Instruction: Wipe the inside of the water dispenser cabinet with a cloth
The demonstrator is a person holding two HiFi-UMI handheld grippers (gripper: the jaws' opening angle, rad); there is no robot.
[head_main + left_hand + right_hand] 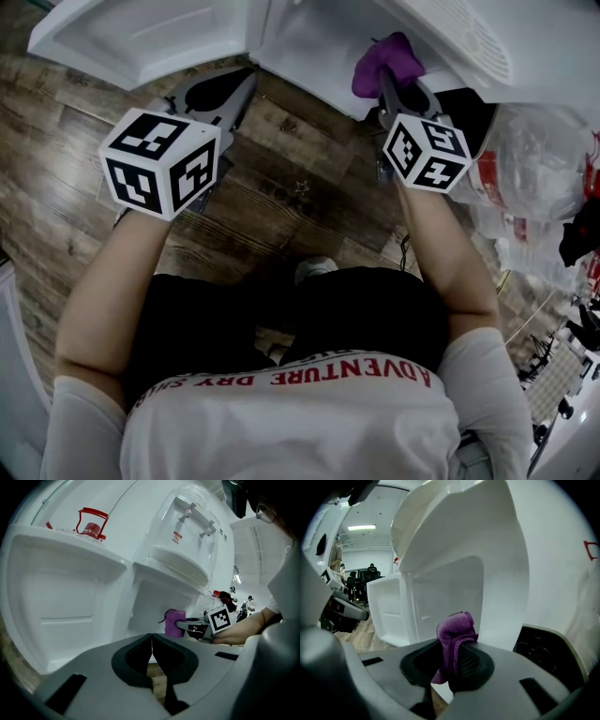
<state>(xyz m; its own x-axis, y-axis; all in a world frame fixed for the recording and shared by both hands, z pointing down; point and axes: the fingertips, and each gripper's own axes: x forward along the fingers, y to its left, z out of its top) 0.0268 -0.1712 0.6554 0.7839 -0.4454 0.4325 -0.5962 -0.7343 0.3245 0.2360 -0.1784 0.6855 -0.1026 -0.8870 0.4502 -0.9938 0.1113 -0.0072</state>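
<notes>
Purple cloth [454, 632] and, left gripper view only, taps [187, 511]

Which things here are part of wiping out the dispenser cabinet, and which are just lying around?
For the job: purple cloth; right gripper, shut on it; open cabinet.
Not in use: plastic bags; red-capped bottle; left gripper, shut, empty.

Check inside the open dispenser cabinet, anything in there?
Only bare white walls show inside the cabinet. The purple cloth, pinched in the right gripper, sits at its opening. The cloth and the gripper's body cover the cabinet's lower part.
</notes>
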